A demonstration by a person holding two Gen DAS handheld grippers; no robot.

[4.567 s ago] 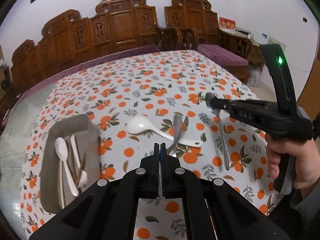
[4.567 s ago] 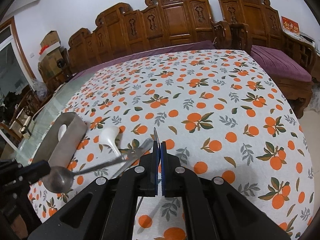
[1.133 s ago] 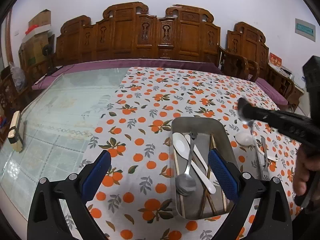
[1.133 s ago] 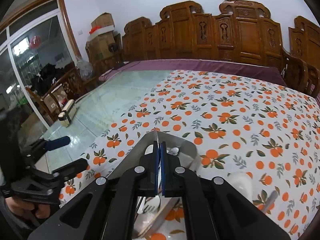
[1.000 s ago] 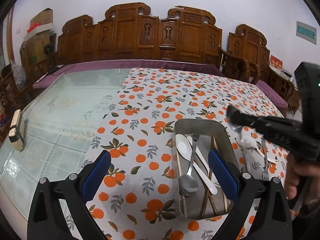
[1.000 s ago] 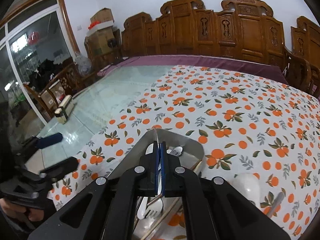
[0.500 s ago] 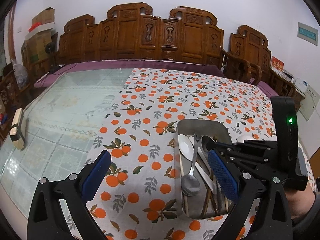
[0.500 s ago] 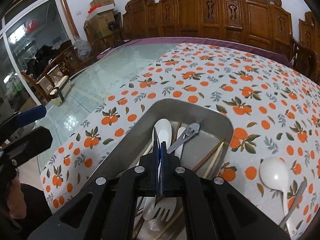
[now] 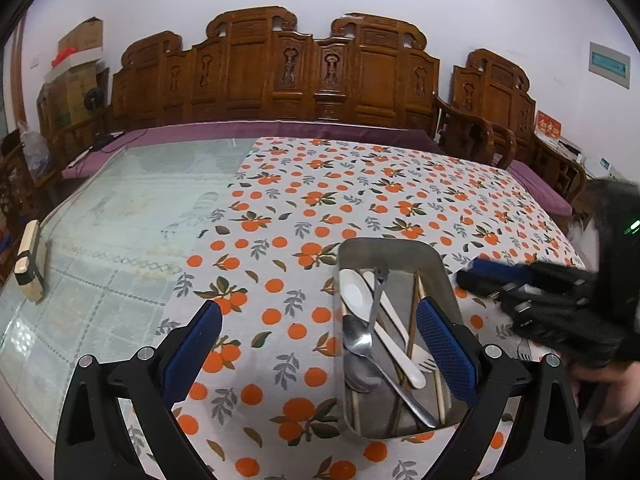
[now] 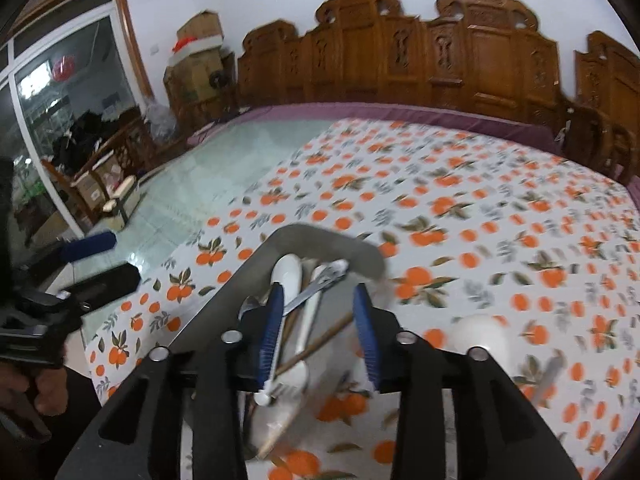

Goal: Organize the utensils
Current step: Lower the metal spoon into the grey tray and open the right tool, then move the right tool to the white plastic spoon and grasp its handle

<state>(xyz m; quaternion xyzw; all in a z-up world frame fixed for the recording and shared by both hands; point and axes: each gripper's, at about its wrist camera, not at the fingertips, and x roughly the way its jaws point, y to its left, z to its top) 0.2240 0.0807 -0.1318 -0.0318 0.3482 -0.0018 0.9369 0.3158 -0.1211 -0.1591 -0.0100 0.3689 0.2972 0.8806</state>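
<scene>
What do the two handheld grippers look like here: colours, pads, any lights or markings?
Both are matte black plastic frames with silver screw heads. The left gripper and right gripper each carry blue finger pads with a fine grid texture. A green indicator light glows on the right gripper's black handle. Sleeves are too dark to describe.

**Spoon released into the tray**

I am opening the jaws of my right gripper, which were pinched shut a second ago, and nothing is sitting between the pads. The long-handled steel spoon it was carrying is now lying inside the rectangular stainless-steel tray, across the white plastic spoon and wooden chopsticks. The right gripper is drawing back beyond the tray's right rim.
</scene>
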